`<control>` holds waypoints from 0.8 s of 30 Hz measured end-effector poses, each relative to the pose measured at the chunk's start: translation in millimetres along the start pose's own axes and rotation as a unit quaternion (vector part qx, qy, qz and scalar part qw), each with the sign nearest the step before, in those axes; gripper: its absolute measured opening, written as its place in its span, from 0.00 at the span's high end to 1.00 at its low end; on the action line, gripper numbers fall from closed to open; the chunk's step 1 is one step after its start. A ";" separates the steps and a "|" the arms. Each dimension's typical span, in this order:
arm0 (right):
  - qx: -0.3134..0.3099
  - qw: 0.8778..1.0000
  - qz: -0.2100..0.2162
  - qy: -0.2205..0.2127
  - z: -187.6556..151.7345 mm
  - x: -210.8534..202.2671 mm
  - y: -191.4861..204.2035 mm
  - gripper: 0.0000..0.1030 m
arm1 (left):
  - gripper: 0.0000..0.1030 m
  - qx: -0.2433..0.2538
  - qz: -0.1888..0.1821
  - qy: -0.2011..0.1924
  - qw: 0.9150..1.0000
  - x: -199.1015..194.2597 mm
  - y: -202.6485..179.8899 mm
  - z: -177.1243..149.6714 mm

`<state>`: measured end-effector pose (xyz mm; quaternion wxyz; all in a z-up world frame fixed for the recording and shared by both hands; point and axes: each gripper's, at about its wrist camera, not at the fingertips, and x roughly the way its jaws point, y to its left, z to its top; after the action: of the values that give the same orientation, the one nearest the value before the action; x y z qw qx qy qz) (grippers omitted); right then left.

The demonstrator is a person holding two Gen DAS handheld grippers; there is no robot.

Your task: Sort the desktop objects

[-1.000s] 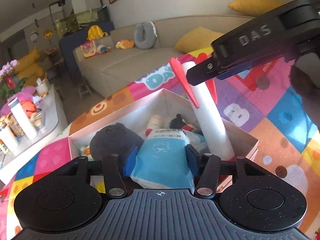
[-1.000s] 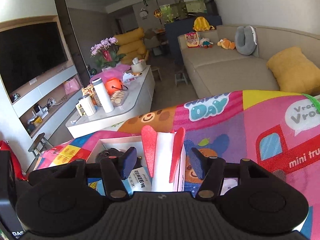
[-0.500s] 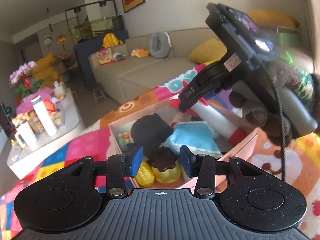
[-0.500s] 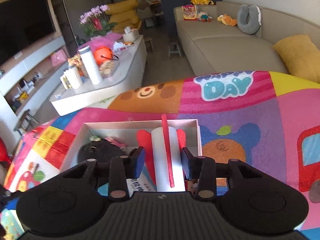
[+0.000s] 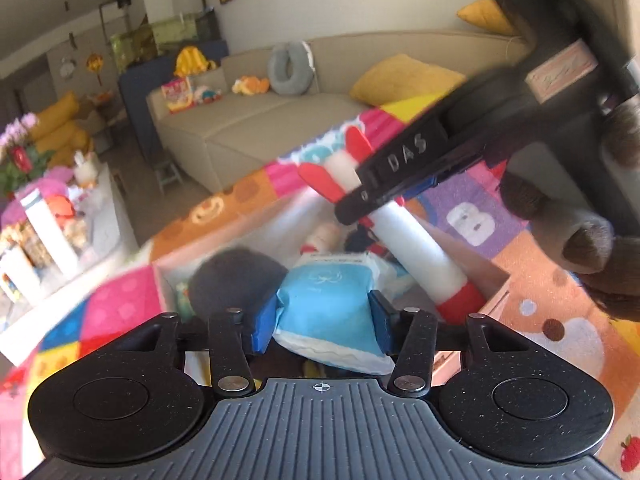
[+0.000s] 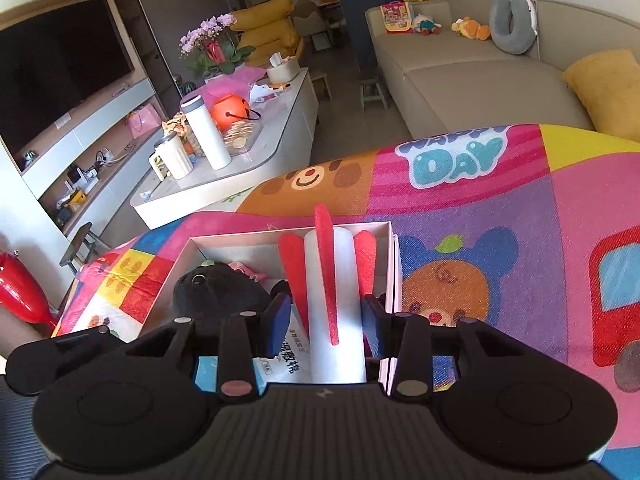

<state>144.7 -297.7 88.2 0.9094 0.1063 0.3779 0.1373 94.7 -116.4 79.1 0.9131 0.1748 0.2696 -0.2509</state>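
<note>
A left hand-held gripper [image 5: 320,320] is clamping a blue tissue packet [image 5: 326,312] between its blue pads [image 5: 262,330], the soft pack bulging at both sides of the pinch and hanging just above the near end of an open white box [image 6: 280,236]. The jaws, nearly closed, have just been easing slightly wider, with the packet between them and the pads pressing on it.

To the right, a right hand-held gripper [image 6: 324,324] is straddling a white foam rocket [image 6: 332,300] with red fins. Its jaws are standing a little wider than the rocket's body, a narrow gap showing on each side, so the pads do not appear to be pressing on it. The rocket is lying tilted along the right side of the box, its finned tail [image 5: 340,164] rising over the far rim and its red-banded nose [image 5: 460,302] sitting low at the near right edge. In the left wrist view a gloved hand [image 5: 592,216] is gripping the right tool's handle.

Inside the box a black plush toy [image 6: 220,292] is sitting to the left of the rocket, with small figures behind it. The box is resting on a bright patchwork play mat [image 6: 500,208]. Beyond it a beige sofa [image 6: 460,76] is running along the far wall, and a white coffee table [image 6: 256,152] is standing at far left.
</note>
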 end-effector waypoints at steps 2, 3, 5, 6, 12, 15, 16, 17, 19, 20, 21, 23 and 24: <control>0.000 1.000 0.007 -0.009 -1.4 -4.5 -0.7 0.59 | 0.49 0.007 0.015 -0.024 1.000 -23.7 3.0 3.3; 0.003 1.000 0.012 -0.013 -1.7 -5.9 -1.0 0.58 | 0.49 0.005 0.019 -0.033 0.999 -33.0 5.0 4.6; 0.010 1.000 0.019 -0.015 0.6 -5.0 -0.3 0.49 | 0.48 -0.002 0.024 -0.052 0.998 -51.0 8.0 8.9; 0.013 1.000 0.021 -0.015 2.1 -2.9 1.3 0.46 | 0.48 -0.002 0.028 -0.059 0.998 -56.7 7.6 10.2; 0.032 0.998 0.038 -0.044 11.4 -18.0 4.5 0.35 | 0.47 -0.039 0.032 -0.086 0.995 -66.3 16.4 14.3; 0.022 0.995 0.024 -0.095 13.1 -44.1 4.6 0.18 | 0.29 -0.053 0.002 -0.087 0.995 -50.8 13.1 10.7; 0.023 0.994 0.020 -0.104 14.0 -52.1 4.7 0.16 | 0.18 -0.049 0.000 -0.081 0.995 -44.5 9.5 7.7; 0.023 0.994 0.021 -0.108 13.9 -58.6 4.3 0.16 | 0.12 -0.046 0.002 -0.077 0.996 -40.4 6.7 3.3; 0.018 0.993 0.023 -0.114 8.0 -71.4 5.1 0.16 | 0.08 -0.042 0.011 -0.073 0.996 -39.2 3.5 -5.7; 0.011 0.993 0.018 -0.119 2.7 -79.0 5.5 0.16 | 0.07 -0.041 0.024 -0.075 0.996 -42.6 3.7 -12.0; 0.005 0.992 0.010 -0.125 -3.7 -85.9 5.3 0.15 | 0.06 -0.040 0.034 -0.079 0.996 -49.1 3.5 -18.5; -0.004 0.990 -0.007 -0.139 -21.8 -100.9 3.8 0.07 | 0.02 -0.045 0.047 -0.083 0.994 -62.7 4.3 -33.3; -0.006 0.989 -0.012 -0.145 -33.1 -107.8 2.4 0.04 | 0.02 -0.055 0.048 -0.081 0.994 -69.3 7.7 -42.2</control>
<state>47.6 -328.1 137.0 0.9569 0.1150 0.2423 0.1117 31.4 -65.7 87.2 0.9513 0.1159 0.1993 -0.2044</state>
